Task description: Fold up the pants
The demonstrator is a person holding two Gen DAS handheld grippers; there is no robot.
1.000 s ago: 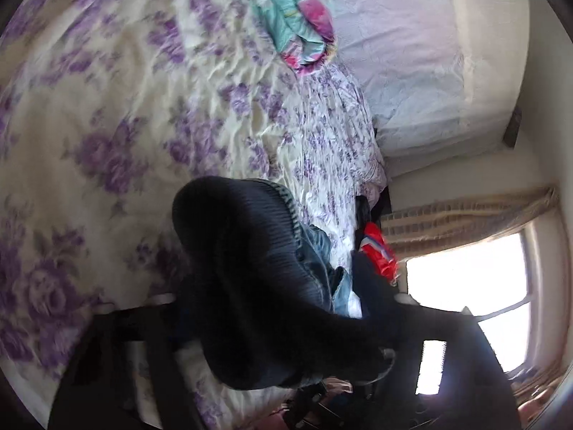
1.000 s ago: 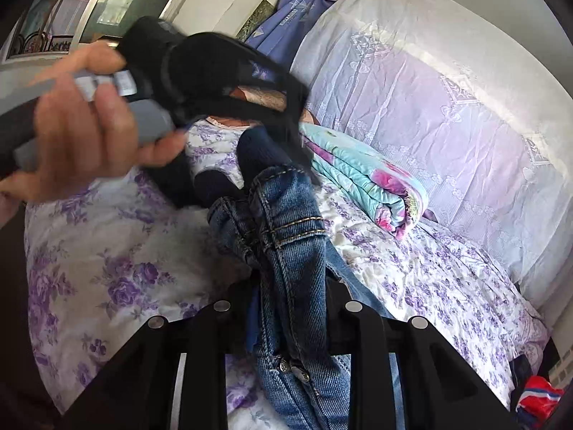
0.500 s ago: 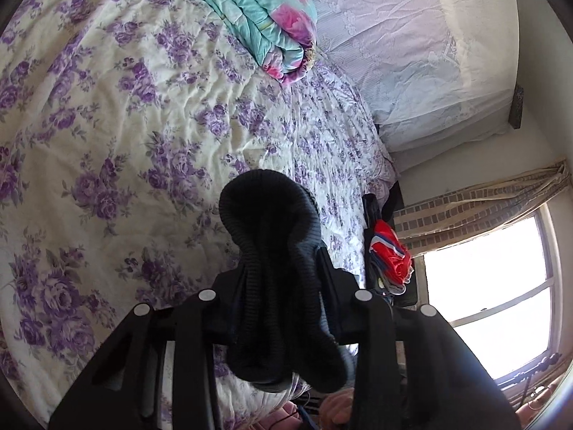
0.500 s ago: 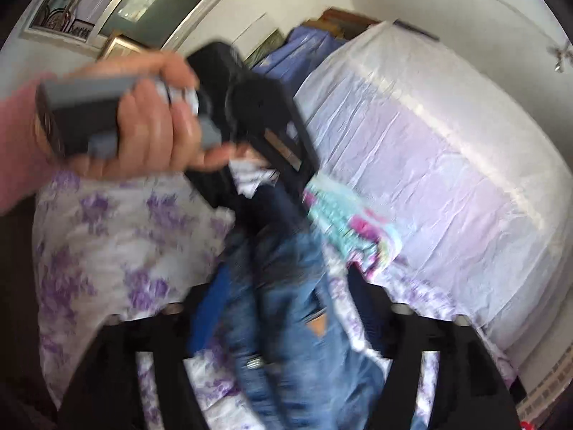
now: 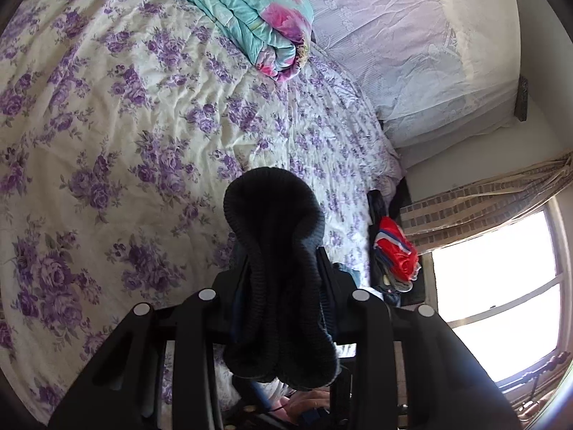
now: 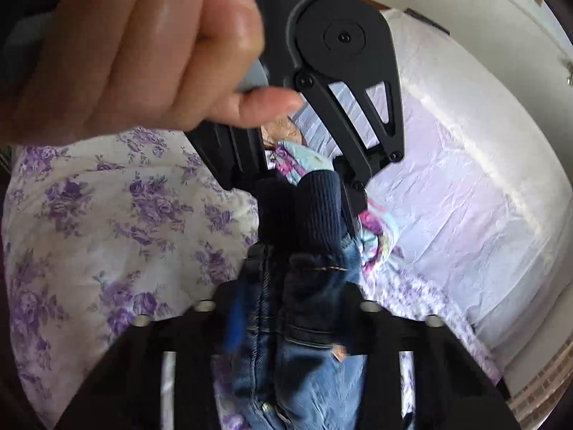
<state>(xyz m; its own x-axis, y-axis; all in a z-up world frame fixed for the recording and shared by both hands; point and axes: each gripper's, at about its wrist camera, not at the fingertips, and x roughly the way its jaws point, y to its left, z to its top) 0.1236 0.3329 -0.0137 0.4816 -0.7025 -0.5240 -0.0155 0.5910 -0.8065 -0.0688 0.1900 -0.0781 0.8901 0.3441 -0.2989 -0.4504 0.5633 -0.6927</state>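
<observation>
The pants are blue jeans [image 6: 308, 369] with a dark ribbed waistband [image 5: 272, 215]. They hang above a purple-flowered bed sheet [image 5: 107, 125]. My left gripper [image 5: 283, 261] has the bunched waistband between its fingers, jaws closing, pads pressing on it. In the right wrist view that gripper [image 6: 301, 186] sits just ahead, held by a hand [image 6: 136, 46], clamping the ribbed waistband [image 6: 315, 208] from above. My right gripper [image 6: 290, 286] is directly below it, jaws closing on the denim under the band, fabric filling the gap. The legs drop out of sight.
A folded turquoise and pink quilt [image 5: 250, 18] lies at the far side of the bed. A white lace-covered bulk [image 5: 412, 53] stands beyond it. Red and dark clothes [image 5: 395, 251] are piled at the bed's edge beside a bright window [image 5: 501, 304] with a striped curtain [image 5: 483, 193].
The left gripper has lifted the waistband higher and squeezed it narrower. The right gripper let go of the denim, slid toward the left gripper, and its fingers have come together on the jeans again.
</observation>
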